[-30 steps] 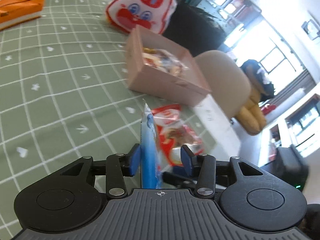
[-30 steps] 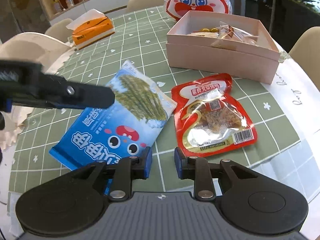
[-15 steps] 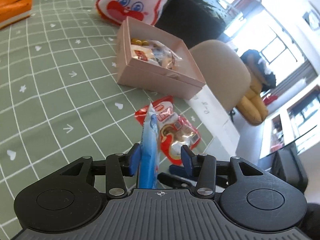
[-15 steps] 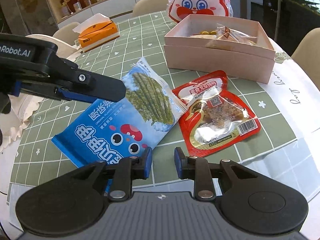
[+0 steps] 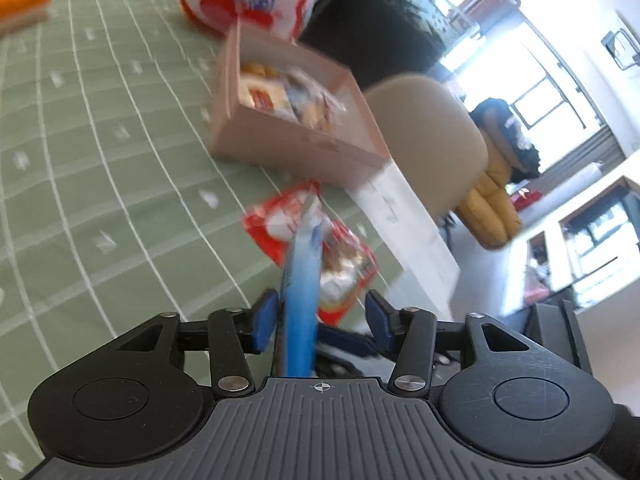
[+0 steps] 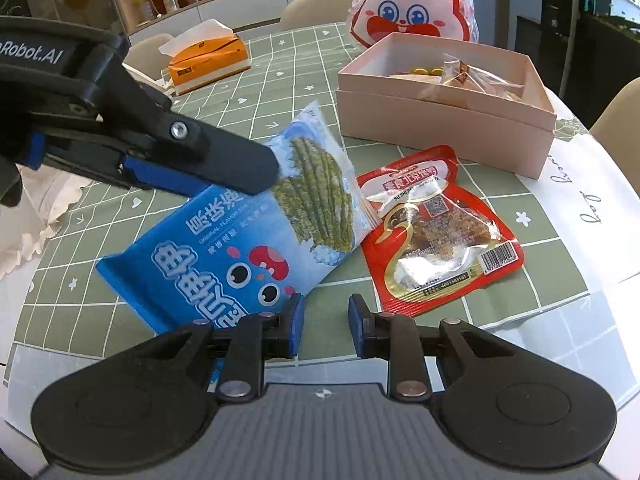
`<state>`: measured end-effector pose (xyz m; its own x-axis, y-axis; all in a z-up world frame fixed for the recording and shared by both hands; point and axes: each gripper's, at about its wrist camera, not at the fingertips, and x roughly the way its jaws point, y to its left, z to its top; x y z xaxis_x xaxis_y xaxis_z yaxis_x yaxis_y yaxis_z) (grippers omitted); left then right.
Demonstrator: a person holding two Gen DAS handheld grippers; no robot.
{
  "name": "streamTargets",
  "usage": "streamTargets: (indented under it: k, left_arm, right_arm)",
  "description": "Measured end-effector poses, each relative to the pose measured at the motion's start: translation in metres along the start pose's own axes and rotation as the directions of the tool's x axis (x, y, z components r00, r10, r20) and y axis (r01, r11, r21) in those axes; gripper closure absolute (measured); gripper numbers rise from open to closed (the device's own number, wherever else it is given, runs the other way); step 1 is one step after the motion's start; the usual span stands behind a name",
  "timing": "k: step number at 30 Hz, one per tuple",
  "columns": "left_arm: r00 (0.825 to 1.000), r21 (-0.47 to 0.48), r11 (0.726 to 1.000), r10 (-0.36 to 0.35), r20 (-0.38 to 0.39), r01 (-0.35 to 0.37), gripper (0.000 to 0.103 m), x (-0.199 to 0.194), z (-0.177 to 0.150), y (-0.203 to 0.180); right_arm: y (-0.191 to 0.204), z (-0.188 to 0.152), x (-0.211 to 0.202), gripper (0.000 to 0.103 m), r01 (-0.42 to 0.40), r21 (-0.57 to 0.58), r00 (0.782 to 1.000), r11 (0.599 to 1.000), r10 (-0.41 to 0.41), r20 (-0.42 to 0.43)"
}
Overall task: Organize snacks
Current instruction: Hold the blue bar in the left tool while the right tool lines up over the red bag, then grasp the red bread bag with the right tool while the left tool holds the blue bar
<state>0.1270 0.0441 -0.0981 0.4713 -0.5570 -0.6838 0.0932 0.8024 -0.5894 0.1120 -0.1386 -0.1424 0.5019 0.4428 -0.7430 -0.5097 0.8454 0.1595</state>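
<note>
My left gripper [image 5: 320, 316] holds a blue seaweed snack bag [image 5: 300, 312] edge-on, lifted off the table; the right wrist view shows it [image 6: 248, 240] hanging from the left gripper's fingers [image 6: 224, 160]. A red snack pouch [image 6: 436, 232] lies flat on the green checked tablecloth, also seen in the left wrist view [image 5: 340, 256]. A pink open box [image 6: 448, 108] with wrapped snacks inside stands behind it [image 5: 296, 120]. My right gripper [image 6: 323, 326] is open and empty, low near the table's front edge.
A rabbit-face bag [image 6: 412, 4] stands behind the box. An orange tissue box [image 6: 208, 60] sits at the far left. Beige chairs [image 5: 424, 132] ring the table. The table edge with white cloth [image 6: 592, 200] runs to the right.
My left gripper has lifted the blue bag higher and carried it towards the pink box. The right gripper has stayed nearly still.
</note>
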Motion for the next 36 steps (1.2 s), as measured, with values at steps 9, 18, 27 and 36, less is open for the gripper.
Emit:
streamTargets:
  k: [9,18,27,36]
  left_arm:
    - [0.978,0.095,0.974,0.207,-0.006,-0.206,0.066,0.020,-0.009,-0.005]
    - [0.984,0.125,0.976,0.174,0.046,-0.178,0.066,0.003,-0.014,-0.012]
    - [0.982,0.089,0.978,0.188,0.024,-0.189,0.068,0.009,-0.014,0.004]
    - [0.979,0.082,0.976,0.202,0.016,-0.203,0.083,0.011,-0.015,0.005]
  right_arm:
    - [0.001,-0.001,0.000,0.077,0.013,-0.009,1.000,1.000,-0.013,0.005]
    - [0.017,0.010,-0.005,0.077,0.018,-0.041,1.000,0.999,-0.018,0.015]
    - [0.016,0.009,0.001,0.077,0.007,-0.037,1.000,0.999,-0.006,0.013]
    - [-0.013,0.028,-0.007,0.029,0.202,-0.107,0.973,0.973,-0.187,0.137]
